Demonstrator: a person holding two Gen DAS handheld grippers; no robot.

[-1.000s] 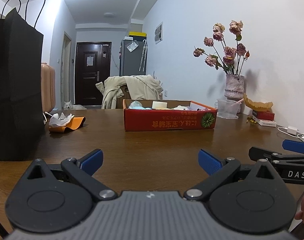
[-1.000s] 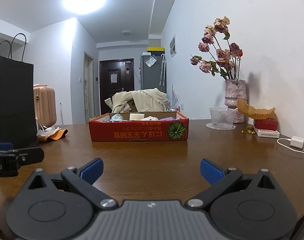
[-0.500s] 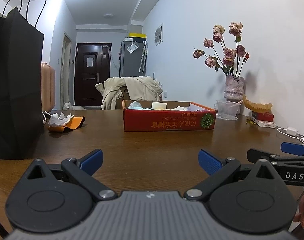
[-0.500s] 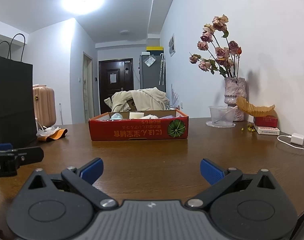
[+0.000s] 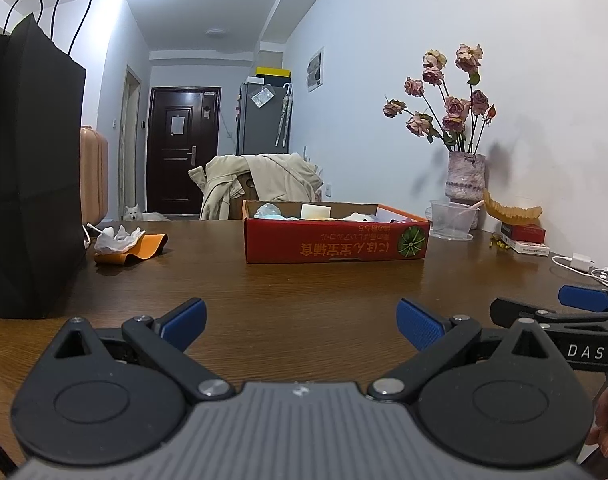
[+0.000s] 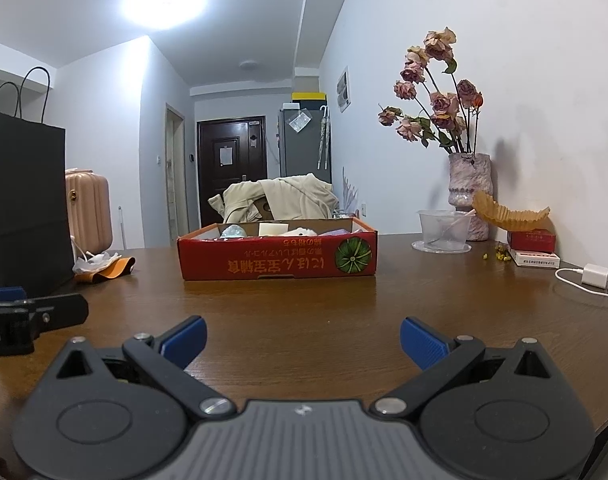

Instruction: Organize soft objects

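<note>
soft items (image 5: 316,213) sit in red box (image 5: 336,242) mid-tabletop (image 5: 304,284) | crumpled white wad (image 5: 117,237) lies outside by black bag (image 5: 27,184) | left tool (image 5: 299,322), right tool (image 6: 301,338) spread, empty | could be nearly sorted or awaiting unpacking

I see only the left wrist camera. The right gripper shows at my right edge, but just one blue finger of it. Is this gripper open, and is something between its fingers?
Observer: In the right wrist view the right gripper is wide open. There is nothing between its fingers, only bare table.
Operator: Thank you. Behind the black bag I see only a peach-coloured strip. What is this thing?
Observer: It is a pink ribbed suitcase. It stands upright behind the black bag, and the right wrist view shows most of its front.
</note>
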